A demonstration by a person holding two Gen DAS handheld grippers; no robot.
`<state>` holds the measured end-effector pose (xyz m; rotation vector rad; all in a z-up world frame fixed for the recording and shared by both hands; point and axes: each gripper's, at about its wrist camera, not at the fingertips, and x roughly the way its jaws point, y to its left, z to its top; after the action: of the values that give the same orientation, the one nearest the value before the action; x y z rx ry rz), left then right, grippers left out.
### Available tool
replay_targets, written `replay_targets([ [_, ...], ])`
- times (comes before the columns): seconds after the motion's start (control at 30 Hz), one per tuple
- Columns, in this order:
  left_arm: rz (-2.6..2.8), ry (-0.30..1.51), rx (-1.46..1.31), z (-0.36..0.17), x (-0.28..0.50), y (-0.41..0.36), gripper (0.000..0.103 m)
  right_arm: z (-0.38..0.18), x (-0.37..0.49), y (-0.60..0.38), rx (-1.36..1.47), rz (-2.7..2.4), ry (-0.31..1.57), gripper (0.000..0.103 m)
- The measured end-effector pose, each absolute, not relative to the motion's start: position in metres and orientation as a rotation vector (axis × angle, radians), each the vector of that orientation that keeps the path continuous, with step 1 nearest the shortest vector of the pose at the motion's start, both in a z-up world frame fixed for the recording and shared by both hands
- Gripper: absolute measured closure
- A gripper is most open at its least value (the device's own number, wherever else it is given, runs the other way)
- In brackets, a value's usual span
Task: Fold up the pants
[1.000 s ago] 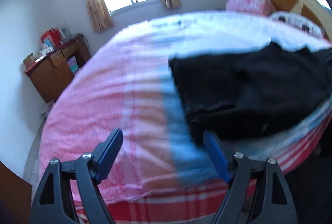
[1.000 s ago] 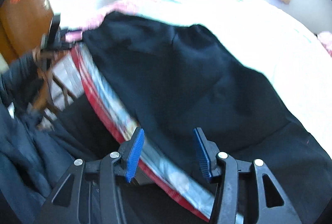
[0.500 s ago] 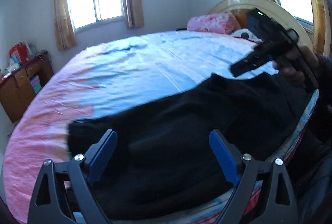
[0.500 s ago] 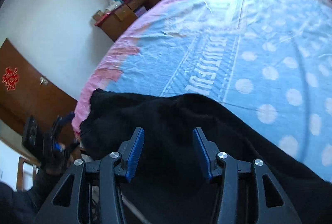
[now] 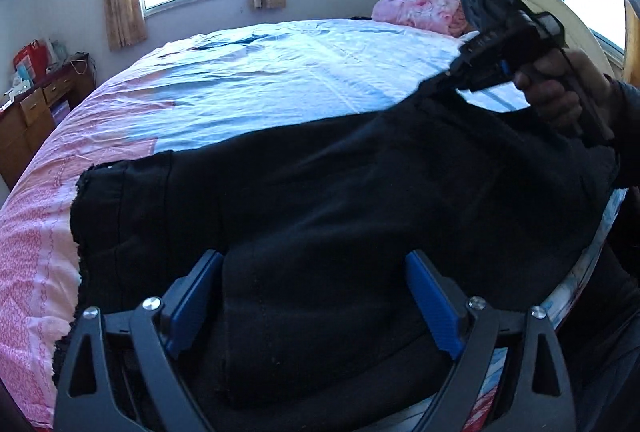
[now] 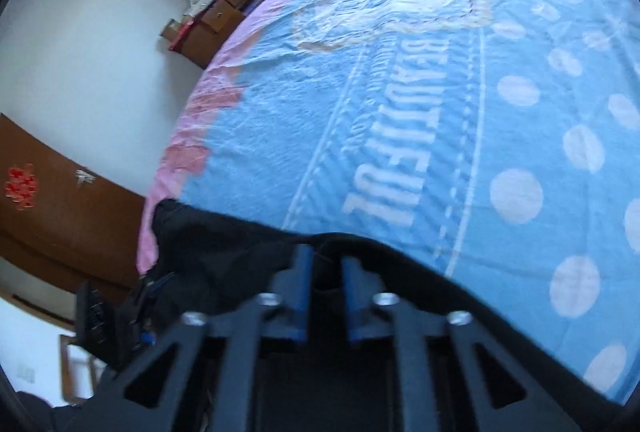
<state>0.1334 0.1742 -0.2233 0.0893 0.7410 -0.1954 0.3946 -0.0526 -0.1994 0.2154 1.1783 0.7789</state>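
Note:
Black pants (image 5: 320, 192) lie across the near edge of the bed, seen in both views (image 6: 224, 252). My left gripper (image 5: 314, 296) is open, its blue fingers spread above the near fold of the pants, holding nothing. My right gripper (image 6: 324, 272) is shut on the far edge of the pants; in the left wrist view it (image 5: 452, 76) lifts that edge at the right, held by a hand.
The bed has a blue and pink sheet (image 5: 260, 72) with white dots and lettering (image 6: 400, 136). A pink pillow (image 5: 420, 12) and round headboard are at the far right. A wooden dresser (image 5: 28, 116) stands at the left wall, a brown door (image 6: 60, 200) nearby.
My right gripper has closed on the pants' far edge and lifted it. My left gripper has swung from the bed's side to over the pants and stays open.

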Motion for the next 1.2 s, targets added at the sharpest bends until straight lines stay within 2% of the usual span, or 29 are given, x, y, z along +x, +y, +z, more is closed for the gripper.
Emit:
replay_targets([
  [0.23, -0.182, 0.752, 0.118, -0.22, 0.135, 0.165, 0.006, -0.216, 0.407, -0.053, 0.213, 0.75, 1.192, 0.094],
  [0.3, -0.181, 0.744, 0.129, -0.214, 0.132, 0.161, 0.006, -0.211, 0.405, -0.062, 0.238, 0.73, 1.2, 0.078],
  [0.33, -0.179, 0.736, 0.139, -0.21, 0.131, 0.156, 0.006, -0.205, 0.402, -0.071, 0.259, 0.714, 1.196, 0.059],
  [0.37, -0.18, 0.727, 0.15, -0.206, 0.129, 0.152, 0.006, -0.196, 0.396, -0.083, 0.279, 0.706, 1.173, 0.053],
  [0.67, -0.414, 0.65, 0.164, -0.173, 0.132, 0.061, 0.006, -0.132, 0.28, -0.256, 0.371, 0.484, 1.001, 0.053],
  [0.97, -0.728, 0.621, 0.23, -0.165, 0.142, -0.082, 0.006, -0.125, 0.156, -0.463, 0.624, -0.02, 0.839, 0.053],
  [1.2, -0.881, 0.666, 0.264, -0.17, 0.142, -0.159, 0.022, -0.14, 0.129, -0.534, 0.75, -0.135, 0.77, 0.053],
])
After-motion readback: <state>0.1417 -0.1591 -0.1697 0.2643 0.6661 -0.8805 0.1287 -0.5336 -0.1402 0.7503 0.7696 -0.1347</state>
